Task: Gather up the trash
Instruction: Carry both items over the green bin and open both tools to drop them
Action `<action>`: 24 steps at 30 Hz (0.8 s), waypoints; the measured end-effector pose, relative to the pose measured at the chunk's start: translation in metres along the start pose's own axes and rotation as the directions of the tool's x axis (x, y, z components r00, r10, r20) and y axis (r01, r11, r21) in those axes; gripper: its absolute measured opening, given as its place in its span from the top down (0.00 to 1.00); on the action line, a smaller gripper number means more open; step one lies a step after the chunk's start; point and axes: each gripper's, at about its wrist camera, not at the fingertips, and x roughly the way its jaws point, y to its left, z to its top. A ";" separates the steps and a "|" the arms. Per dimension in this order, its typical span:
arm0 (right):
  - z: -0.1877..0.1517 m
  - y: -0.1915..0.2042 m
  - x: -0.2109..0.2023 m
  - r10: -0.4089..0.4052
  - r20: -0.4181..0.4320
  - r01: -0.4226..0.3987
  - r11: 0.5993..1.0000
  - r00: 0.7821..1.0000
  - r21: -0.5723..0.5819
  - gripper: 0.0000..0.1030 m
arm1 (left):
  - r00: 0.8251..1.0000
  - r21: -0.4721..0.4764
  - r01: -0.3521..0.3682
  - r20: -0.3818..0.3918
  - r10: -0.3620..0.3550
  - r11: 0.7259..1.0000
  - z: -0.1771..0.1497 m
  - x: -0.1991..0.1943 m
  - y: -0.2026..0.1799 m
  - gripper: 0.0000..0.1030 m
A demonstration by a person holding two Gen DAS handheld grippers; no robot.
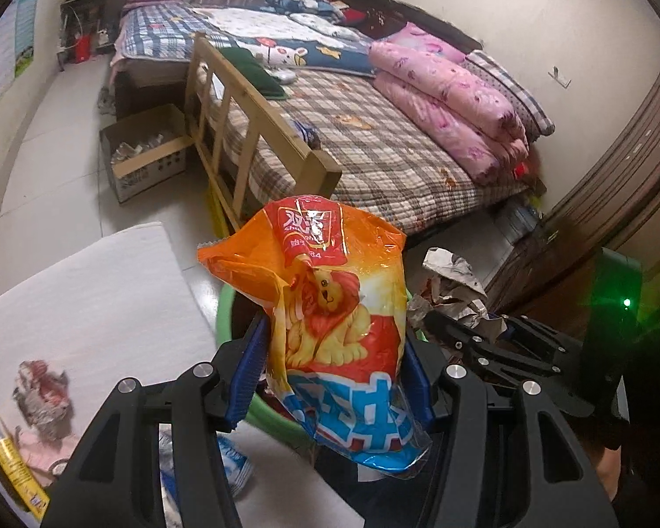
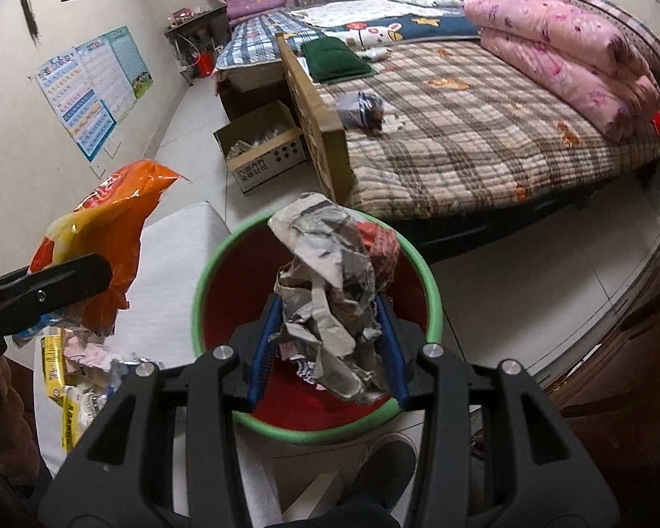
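My left gripper is shut on an orange snack bag with a lion picture, held upright just above the near rim of the green-rimmed red trash bin. My right gripper is shut on a crumpled newspaper wad, held over the open mouth of the bin. The orange bag shows left of the bin in the right wrist view. The newspaper wad shows to the right in the left wrist view.
A white table at left carries more trash: a crumpled wrapper, a yellow packet and a blue-white packet. A bed with a plaid cover and wooden footboard lies behind. A cardboard box sits on the floor.
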 end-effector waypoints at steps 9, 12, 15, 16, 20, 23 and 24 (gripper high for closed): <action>-0.009 -0.016 0.033 0.010 -0.065 -0.009 1.000 0.998 0.017 0.60 | 0.997 -0.001 0.004 -0.083 -0.004 1.000 0.006 0.050 0.001 0.47; -0.011 -0.017 0.042 0.011 -0.079 -0.010 1.000 0.997 0.021 0.59 | 0.995 -0.011 0.012 -0.098 -0.013 1.000 0.005 0.062 0.003 0.45; -0.011 -0.014 0.047 0.005 -0.093 -0.005 1.000 0.996 0.009 0.43 | 0.995 -0.035 0.005 -0.095 -0.009 0.999 0.008 0.068 0.008 0.36; -0.010 -0.013 0.048 -0.003 -0.092 0.003 1.000 0.996 0.001 0.35 | 0.996 -0.045 0.005 -0.090 -0.009 0.999 0.009 0.067 0.011 0.29; -0.010 -0.006 0.045 -0.035 -0.072 0.032 0.999 0.997 -0.042 0.15 | 0.999 -0.104 0.028 -0.043 -0.032 0.994 0.011 0.058 0.025 0.13; -0.010 -0.003 0.042 -0.032 -0.070 0.030 0.999 0.997 -0.041 0.11 | 0.999 -0.137 0.032 -0.027 -0.035 0.990 0.011 0.051 0.035 0.08; -0.009 -0.001 0.041 -0.032 -0.069 0.029 0.999 0.997 -0.041 0.10 | 0.999 -0.150 0.028 -0.025 -0.032 0.988 0.011 0.047 0.039 0.08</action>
